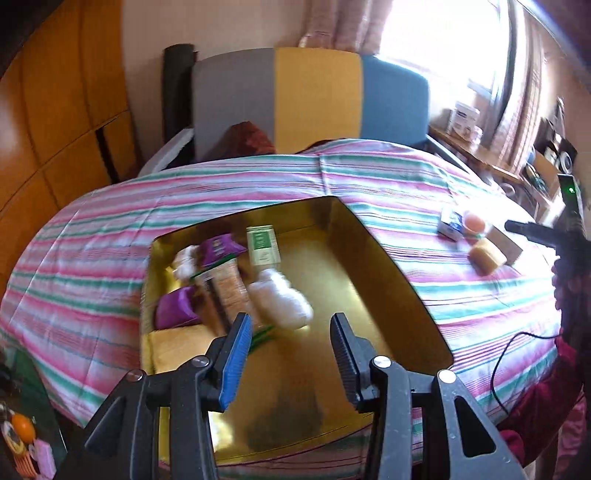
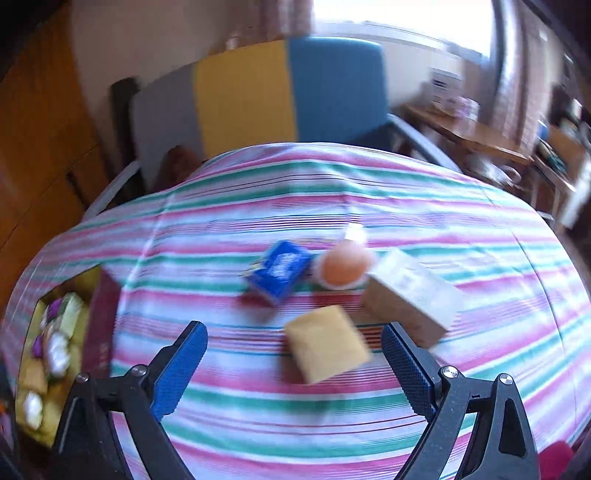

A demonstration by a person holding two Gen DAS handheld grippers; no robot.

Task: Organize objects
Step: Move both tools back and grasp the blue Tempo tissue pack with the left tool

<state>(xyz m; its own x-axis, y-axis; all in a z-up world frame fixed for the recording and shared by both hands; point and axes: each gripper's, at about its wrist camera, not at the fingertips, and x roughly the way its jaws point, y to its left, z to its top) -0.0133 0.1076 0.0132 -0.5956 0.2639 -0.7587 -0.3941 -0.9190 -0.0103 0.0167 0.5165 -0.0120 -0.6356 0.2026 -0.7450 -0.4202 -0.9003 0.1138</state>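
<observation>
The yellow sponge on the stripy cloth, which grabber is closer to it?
Right. The right gripper hovers open just in front of the yellow sponge. The left gripper is off over the gold box, open.

A lived-in room of a home is shown, not a lab or a shop. This is indicated by a table (image 2: pixel 332 424) covered with a pink, green and white striped cloth, by an armchair (image 1: pixel 314 99) upholstered in grey, yellow and blue panels behind it, and by patterned curtains (image 1: pixel 343 22) hung at a bright window. Orange-brown wooden cabinet doors (image 1: pixel 48 110) are seen along the left wall, and a cluttered wooden side table (image 1: pixel 476 147) is placed beneath the window.
</observation>
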